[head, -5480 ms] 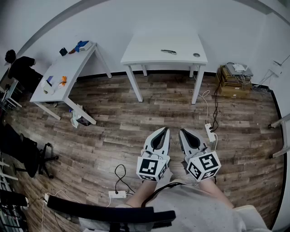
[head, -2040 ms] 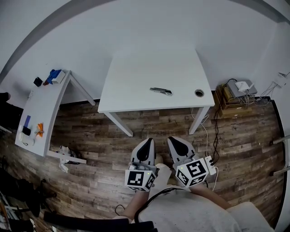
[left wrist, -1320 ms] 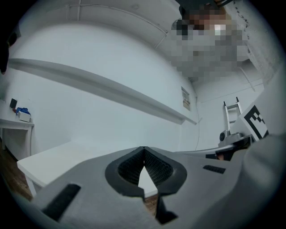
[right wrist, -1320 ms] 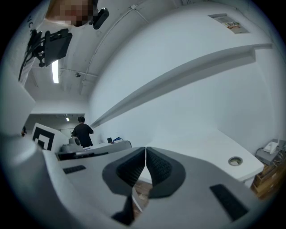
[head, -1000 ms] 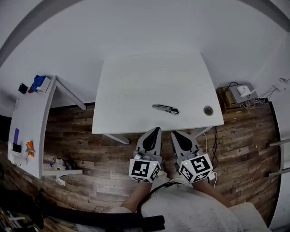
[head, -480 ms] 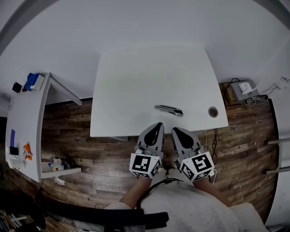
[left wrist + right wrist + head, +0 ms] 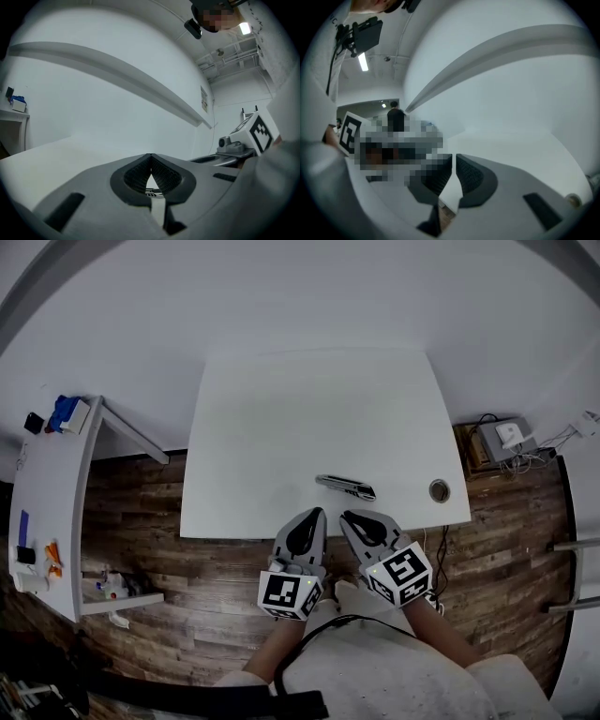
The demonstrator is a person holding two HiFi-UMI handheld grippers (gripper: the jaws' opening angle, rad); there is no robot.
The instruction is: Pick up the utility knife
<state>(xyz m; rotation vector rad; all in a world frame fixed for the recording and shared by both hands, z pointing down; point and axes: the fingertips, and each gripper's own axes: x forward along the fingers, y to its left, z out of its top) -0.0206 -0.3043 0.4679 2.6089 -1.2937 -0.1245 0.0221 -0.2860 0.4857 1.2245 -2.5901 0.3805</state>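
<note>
The utility knife (image 7: 345, 487), slim and dark with a metal tip, lies flat on the white table (image 7: 281, 437) near its front edge. Both grippers hover at that edge, just short of the knife. My left gripper (image 7: 316, 514) is shut and empty, its tips meeting (image 7: 150, 157); a dark sliver of the knife (image 7: 153, 192) shows through the gap below them. My right gripper (image 7: 346, 517) sits just below the knife, jaws together (image 7: 453, 159) with nothing between them. In the left gripper view the right gripper's marker cube (image 7: 257, 133) shows at the right.
A round cable hole (image 7: 439, 490) sits in the table's front right corner. A second white table (image 7: 47, 484) with small items stands at the left. Boxes with devices and cables (image 7: 502, 439) lie on the wood floor (image 7: 216, 568) at the right.
Both grippers have moved forward and down to the table's front edge, closer to the knife. Both stay shut; the knife has not moved on the table.
</note>
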